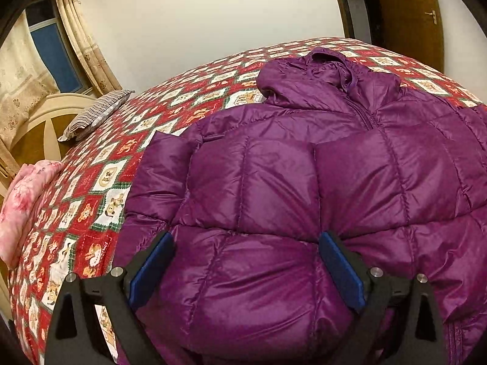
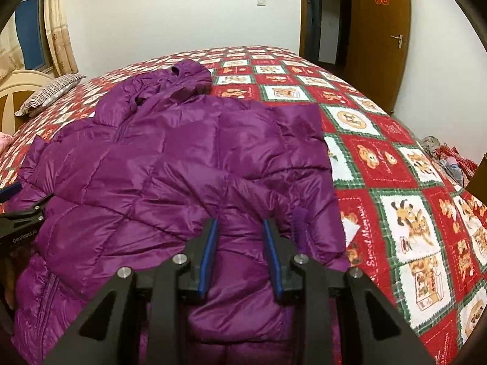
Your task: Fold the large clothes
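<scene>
- Left gripper point(image 1: 246, 237): jaws spread wide, blue pads point(image 1: 152, 269) on both sides, nothing pinched between them; tips sit low over the lower front of the jacket point(image 1: 304, 182), puffy fabric bulging up between the fingers. Can't tell if the pads touch the cloth.
- Right gripper point(image 2: 240, 225): jaws partly apart, narrower gap than the left, blue pads point(image 2: 208, 255) facing a ridge of jacket point(image 2: 170, 164) fabric that runs up between them. Pads look just beside the fabric, not clamped on it.
- Left gripper also shows at the left edge of the right wrist view point(image 2: 18, 210), over the jacket's other side.
- Jacket: purple quilted puffer, lying front-up on the bed, zipper shut up the middle, hood point(image 1: 331, 70) at the far end pointing away from both grippers. Sleeves folded in over the body, one cuff point(image 1: 166, 149) lying across the chest on the left side.
- Bedspread point(image 2: 395, 213): red and green check with bear pictures, under the whole jacket.
- Striped pillow point(image 1: 97, 114) at the far left by the headboard point(image 1: 45, 121), well apart from the jacket.
- Pink flowered cloth point(image 1: 24, 200) at the left bed edge.
- Curtain point(image 1: 79, 30) and window at far left, wooden door point(image 2: 377, 39) at far right, white wall between.
</scene>
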The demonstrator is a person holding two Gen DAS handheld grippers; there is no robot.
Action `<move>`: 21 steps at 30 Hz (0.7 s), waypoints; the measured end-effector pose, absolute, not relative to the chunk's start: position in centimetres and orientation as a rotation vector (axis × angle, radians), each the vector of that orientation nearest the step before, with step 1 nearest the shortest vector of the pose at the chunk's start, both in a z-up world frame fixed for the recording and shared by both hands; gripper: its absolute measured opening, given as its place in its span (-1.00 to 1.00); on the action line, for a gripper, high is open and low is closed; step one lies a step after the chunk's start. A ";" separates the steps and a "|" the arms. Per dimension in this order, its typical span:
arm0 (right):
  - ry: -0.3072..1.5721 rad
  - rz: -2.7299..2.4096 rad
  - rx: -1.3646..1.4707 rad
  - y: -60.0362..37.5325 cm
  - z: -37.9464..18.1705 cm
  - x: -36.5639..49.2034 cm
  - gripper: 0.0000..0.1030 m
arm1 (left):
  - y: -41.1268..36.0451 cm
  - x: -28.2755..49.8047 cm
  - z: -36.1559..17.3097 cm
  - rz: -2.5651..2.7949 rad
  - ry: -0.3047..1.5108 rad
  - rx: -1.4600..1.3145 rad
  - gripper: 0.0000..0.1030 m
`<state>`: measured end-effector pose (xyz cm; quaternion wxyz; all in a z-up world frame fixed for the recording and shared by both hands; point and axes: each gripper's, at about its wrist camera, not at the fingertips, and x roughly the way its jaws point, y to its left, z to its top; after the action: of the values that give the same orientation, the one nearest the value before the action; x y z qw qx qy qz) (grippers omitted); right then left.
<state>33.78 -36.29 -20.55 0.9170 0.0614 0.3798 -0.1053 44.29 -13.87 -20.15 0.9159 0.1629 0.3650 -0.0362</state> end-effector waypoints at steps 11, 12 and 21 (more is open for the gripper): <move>0.785 -0.231 0.098 -36.0 -20.6 33.9 -0.34 | -13.8 44.3 -20.3 -0.071 0.751 0.333 0.91; 0.785 -0.232 0.096 -36.0 -20.6 33.9 -0.34 | -13.8 44.4 -20.3 -0.071 0.752 0.331 0.92; 0.784 -0.233 0.091 -35.9 -20.7 34.0 -0.34 | -13.7 44.5 -20.3 -0.073 0.759 0.328 0.93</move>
<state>33.95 -35.85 -20.68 0.9166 0.0440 0.3810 -0.1130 44.46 -13.68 -20.34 0.9151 0.1591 0.3687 -0.0356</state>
